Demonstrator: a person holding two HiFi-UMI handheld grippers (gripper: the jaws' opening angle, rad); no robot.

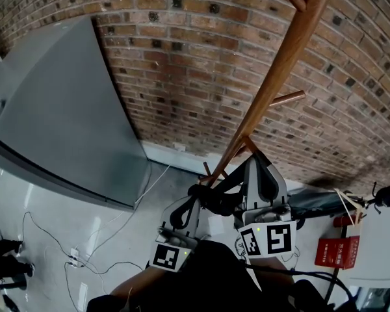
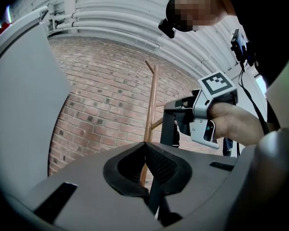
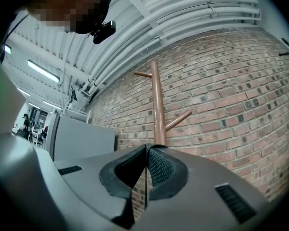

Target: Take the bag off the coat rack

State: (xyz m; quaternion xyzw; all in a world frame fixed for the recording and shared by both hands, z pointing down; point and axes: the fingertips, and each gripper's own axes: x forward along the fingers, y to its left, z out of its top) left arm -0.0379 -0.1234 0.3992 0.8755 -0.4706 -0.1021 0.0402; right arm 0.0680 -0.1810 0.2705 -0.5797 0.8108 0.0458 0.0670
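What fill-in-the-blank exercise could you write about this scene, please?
The coat rack stands before a ___ wall.
The left gripper and right gripper both have jaws ___ on a thin dark strap.
In the head view, the grey cabinet is on the rack's ___ side.
Missing words: brick; shut; left.

Coat rack [image 1: 281, 64]: top cut off by upper frame edge in head view, foot hidden behind dark clump [image 1: 218, 199] at lower centre. Clump too murky to identify.
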